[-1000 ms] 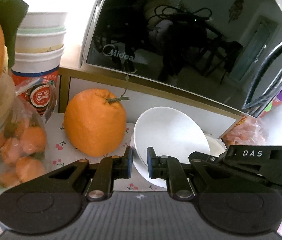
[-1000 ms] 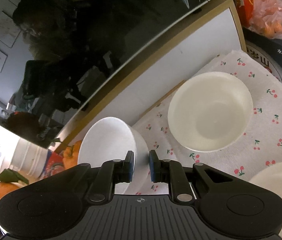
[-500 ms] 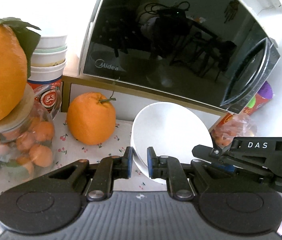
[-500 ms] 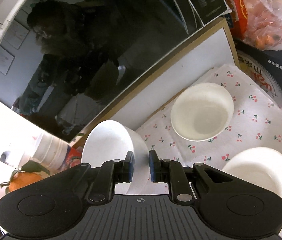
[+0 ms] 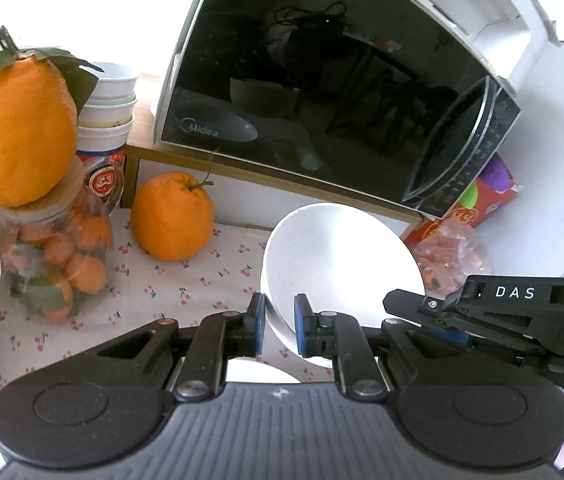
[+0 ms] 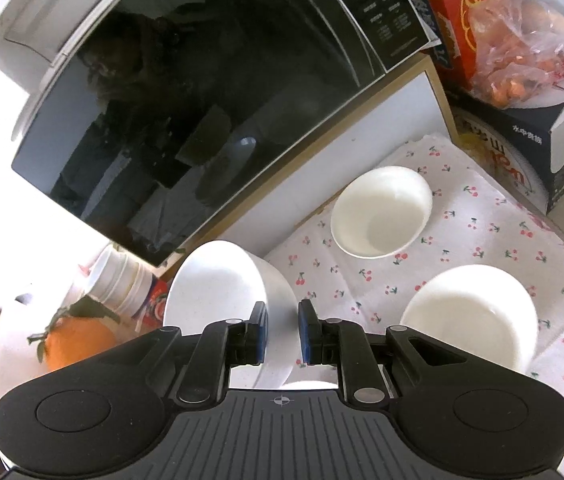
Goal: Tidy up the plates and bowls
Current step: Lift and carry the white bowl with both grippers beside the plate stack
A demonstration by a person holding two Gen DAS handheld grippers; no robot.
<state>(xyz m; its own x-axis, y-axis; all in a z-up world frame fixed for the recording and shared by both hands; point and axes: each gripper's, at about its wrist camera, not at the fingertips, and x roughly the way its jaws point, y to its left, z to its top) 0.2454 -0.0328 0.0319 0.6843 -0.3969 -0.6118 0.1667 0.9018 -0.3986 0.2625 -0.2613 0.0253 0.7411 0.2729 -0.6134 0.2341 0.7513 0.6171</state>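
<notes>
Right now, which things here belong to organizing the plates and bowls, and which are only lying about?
For the job:
- held white bowl, gripped by both grippers
- far bowl on the cloth
- near bowl

Lying about:
- microwave
- oranges
- fruit jar
- stacked cups
- snack bag

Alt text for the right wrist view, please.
The right gripper has its fingers shut on the rim of a white bowl, held above a cherry-print cloth. Two more white bowls sit there, before a black microwave.
</notes>
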